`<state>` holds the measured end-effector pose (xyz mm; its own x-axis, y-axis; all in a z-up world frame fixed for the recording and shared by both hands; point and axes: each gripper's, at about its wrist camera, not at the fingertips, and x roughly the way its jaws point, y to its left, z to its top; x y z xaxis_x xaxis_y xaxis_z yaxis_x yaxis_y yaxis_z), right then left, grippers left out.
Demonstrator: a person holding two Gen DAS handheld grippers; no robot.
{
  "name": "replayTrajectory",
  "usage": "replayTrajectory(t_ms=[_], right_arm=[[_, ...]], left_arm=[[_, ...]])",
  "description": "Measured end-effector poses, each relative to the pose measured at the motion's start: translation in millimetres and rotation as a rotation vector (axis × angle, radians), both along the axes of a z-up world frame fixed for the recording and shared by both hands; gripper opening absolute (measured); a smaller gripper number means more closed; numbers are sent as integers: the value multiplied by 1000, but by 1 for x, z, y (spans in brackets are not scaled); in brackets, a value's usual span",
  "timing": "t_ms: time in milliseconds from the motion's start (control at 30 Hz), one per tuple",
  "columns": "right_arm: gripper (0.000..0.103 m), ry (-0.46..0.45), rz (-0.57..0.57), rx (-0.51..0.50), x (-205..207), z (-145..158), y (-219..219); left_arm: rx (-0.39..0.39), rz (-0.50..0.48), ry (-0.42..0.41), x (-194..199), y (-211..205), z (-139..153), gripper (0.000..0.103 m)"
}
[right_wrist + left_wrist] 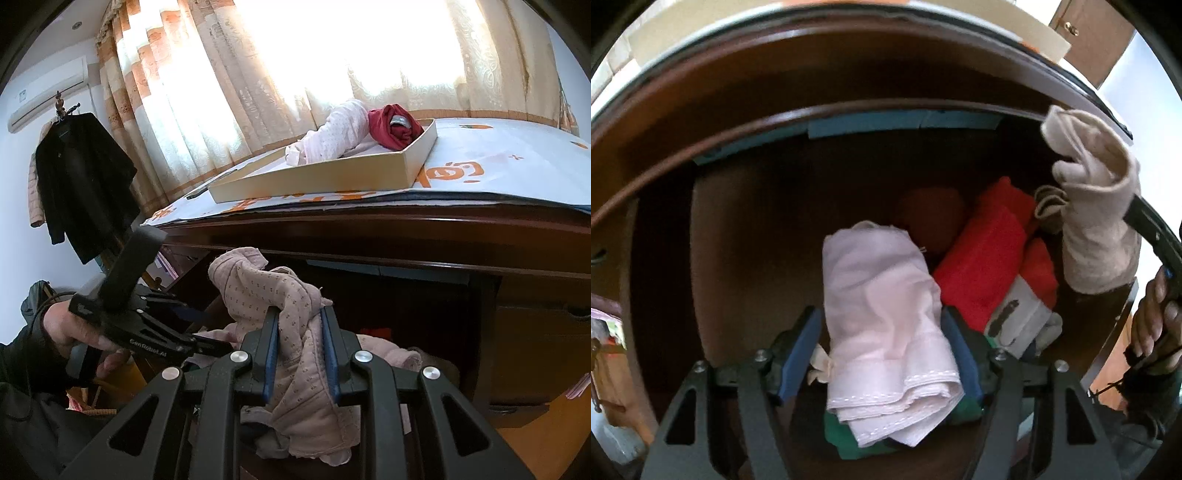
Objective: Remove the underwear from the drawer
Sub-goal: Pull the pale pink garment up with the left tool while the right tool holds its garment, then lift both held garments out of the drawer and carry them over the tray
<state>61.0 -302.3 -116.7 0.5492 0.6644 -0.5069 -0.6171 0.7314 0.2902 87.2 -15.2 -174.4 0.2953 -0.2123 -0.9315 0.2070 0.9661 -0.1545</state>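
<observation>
Beside white underwear [886,314] (mid-drawer): red garments [990,251], beige sock [1097,206].

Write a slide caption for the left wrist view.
Open left claw straddles white folded underwear in the drawer.

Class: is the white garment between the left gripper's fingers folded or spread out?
Folded: the white garment lies in a compact bundle, layered hems stacked at its near end.

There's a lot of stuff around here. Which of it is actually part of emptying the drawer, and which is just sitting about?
Part of the job:
- drawer
- pale pink garment between the open left gripper
- dotted pink garment clamped in the right gripper
- red folded clothes in the drawer
- cream tray holding two rolled garments

Just lying about:
- black coat
- curtains
- air conditioner
</observation>
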Motion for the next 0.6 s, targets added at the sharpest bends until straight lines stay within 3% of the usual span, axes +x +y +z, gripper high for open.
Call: replayTrajectory(t_ms=[33,100,167,300,600], right_arm=[[24,0,2,1,0,0,1],[24,3,7,2,0,-1,2],[24,3,10,0,-1,-1,3],[24,-5,10,8,-1,2,3],[24,-39,17,44,-11,22,5]], left_arm=[[-3,-5,8,2,1,-2,63],[-22,-16,24,2,1,-5,27],[-3,-43,23,1,-1,-9,13],[6,-50,-43,-6,-2,0,5],[-14,-21,-235,-30,4,43,3]])
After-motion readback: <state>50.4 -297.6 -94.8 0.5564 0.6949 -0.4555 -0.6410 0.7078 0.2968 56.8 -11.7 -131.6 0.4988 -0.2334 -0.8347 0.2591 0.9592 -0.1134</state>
